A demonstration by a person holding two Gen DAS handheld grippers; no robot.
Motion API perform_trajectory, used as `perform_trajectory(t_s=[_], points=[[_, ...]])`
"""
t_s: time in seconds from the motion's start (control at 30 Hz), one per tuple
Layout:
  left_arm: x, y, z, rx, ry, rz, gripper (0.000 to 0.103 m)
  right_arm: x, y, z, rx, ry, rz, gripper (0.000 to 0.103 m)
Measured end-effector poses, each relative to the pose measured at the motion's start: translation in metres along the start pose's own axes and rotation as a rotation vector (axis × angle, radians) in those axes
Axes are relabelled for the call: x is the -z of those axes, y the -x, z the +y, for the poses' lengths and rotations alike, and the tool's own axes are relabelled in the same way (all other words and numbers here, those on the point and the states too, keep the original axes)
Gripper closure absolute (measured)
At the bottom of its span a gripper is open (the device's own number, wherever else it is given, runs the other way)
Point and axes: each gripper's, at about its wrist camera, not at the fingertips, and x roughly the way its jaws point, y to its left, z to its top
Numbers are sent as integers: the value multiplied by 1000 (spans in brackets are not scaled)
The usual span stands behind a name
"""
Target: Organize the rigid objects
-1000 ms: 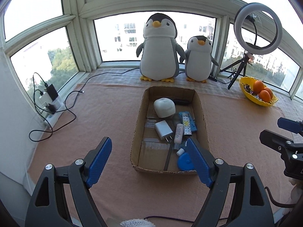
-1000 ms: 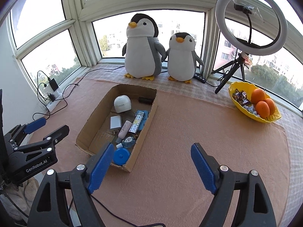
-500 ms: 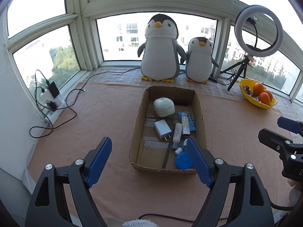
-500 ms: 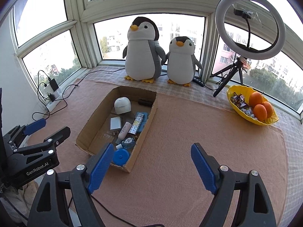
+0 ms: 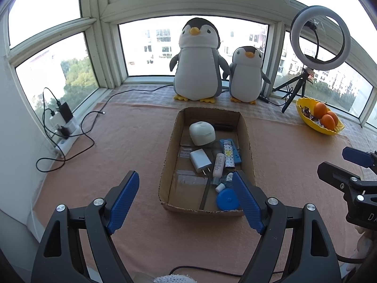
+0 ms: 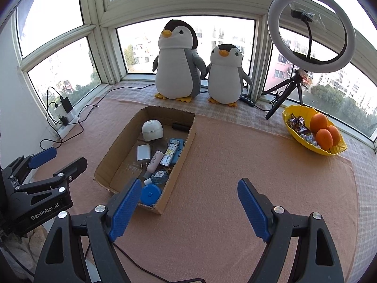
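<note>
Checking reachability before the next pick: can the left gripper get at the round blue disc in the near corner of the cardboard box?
Probably yes. The left gripper is open and empty, the round blue disc lies uncovered, though the cardboard box wall stands close.

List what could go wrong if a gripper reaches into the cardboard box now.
The items at the cardboard box's near end, the blue round case, small bottle and pink tube, lie crowded, so open jaws may nudge neighbours. The box looks light and might slide on the cloth. Both grippers entering together could collide.

Daylit bay windows point(image 5: 150, 47) curve behind a peach-carpeted ledge point(image 5: 132, 136) with a ring light point(image 6: 311, 27).
</note>
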Motion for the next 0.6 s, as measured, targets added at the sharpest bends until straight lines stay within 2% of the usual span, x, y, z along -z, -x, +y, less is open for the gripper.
perform_trajectory(t_s=[0.6], points=[[-2,-3,0,2,0,2,21,1,-6,1,-6,-4,21,23]])
